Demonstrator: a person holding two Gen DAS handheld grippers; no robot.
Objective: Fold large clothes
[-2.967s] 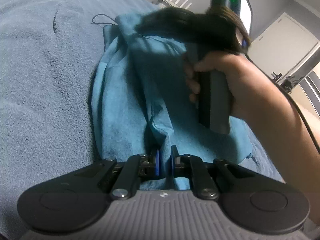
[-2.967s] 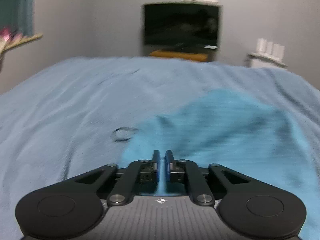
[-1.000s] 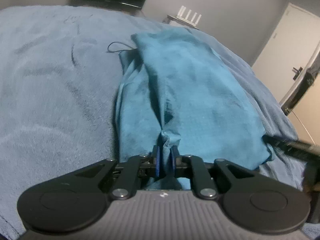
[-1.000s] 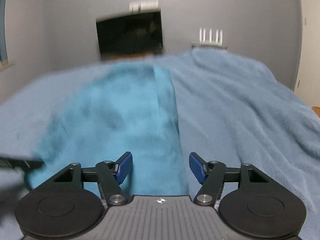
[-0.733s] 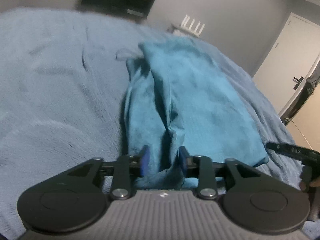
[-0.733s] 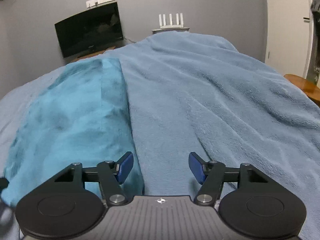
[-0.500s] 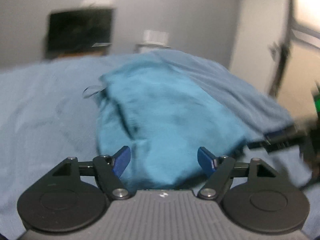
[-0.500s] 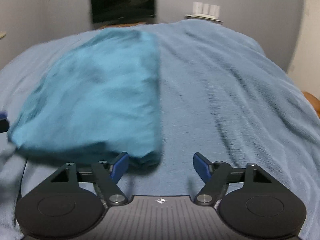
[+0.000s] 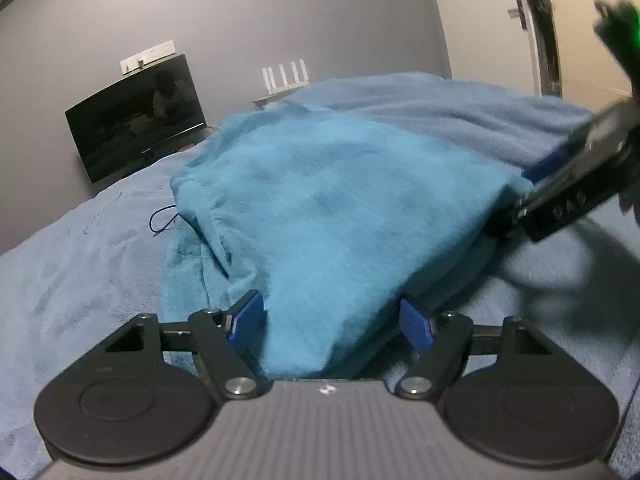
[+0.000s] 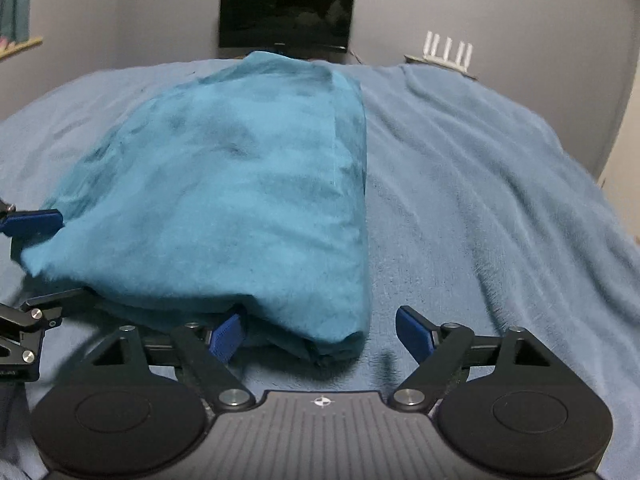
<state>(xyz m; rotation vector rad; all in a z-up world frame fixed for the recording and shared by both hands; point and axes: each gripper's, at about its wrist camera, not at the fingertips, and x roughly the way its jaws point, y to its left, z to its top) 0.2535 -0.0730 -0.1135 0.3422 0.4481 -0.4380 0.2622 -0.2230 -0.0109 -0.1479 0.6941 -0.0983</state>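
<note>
A teal garment lies folded in a thick stack on the blue blanket of a bed. My left gripper has its jaws wide and closing; the garment's near edge lies loosely between them, and the pads do not press it. In the right wrist view the garment fills the middle. My right gripper is opening, with the near right corner of the stack between its jaws, untouched by the pads. The right gripper also shows at the stack's right corner, and the left gripper at its left edge.
A dark screen and a white router stand against the grey wall beyond the bed. A thin black cord loop lies on the blanket left of the garment. A door is at the right. Bare blanket spreads to the right.
My left gripper let go of the garment's pinched fold, opened wide and rolled toward level. My right gripper widened and settled at the near right corner. The garment now rests on the bed.
</note>
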